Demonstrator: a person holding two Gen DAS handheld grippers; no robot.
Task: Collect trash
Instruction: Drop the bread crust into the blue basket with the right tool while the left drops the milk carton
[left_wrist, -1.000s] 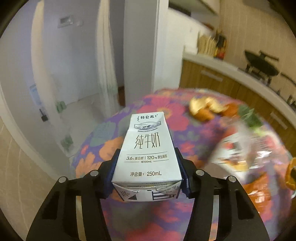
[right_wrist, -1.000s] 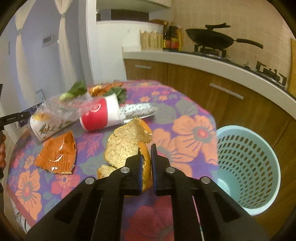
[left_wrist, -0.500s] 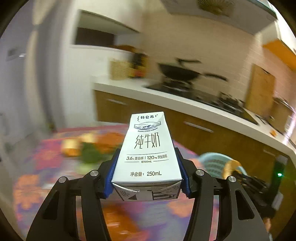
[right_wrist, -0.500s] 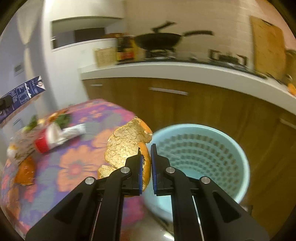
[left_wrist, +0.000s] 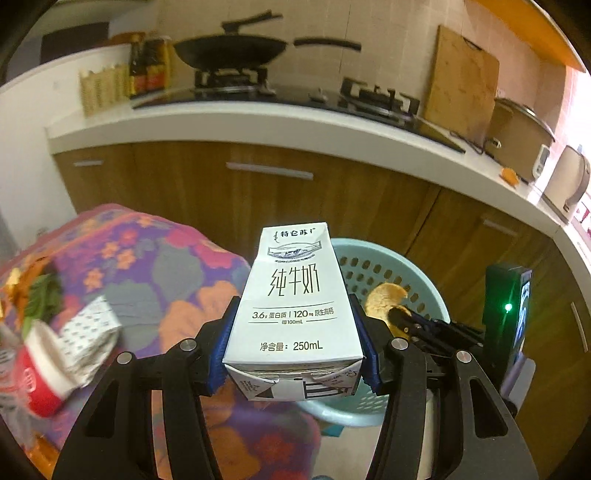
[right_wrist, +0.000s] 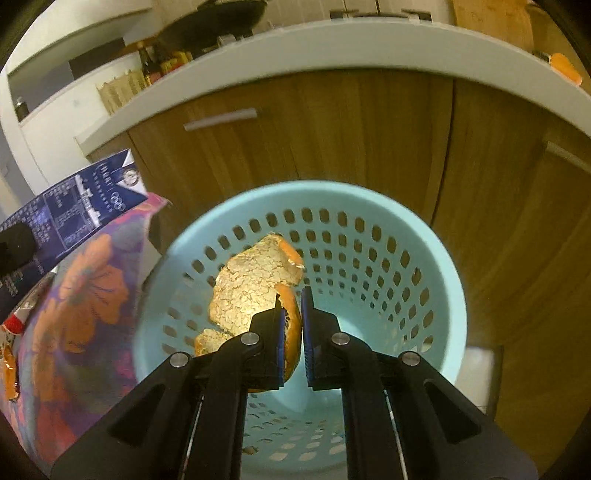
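While the right claw (right_wrist: 291, 317) pinches an orange peel (right_wrist: 251, 291) over the open mouth of the pale-blue basket (right_wrist: 439, 280), the left claw (left_wrist: 293, 354) grips a milk carton (left_wrist: 295, 310) above the flowered table (left_wrist: 159, 266) edge, beside that basket.

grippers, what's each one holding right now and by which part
The left gripper clamps the milk carton by its two side faces, near the base. The right gripper pinches the orange peel at its edge, over the blue basket.
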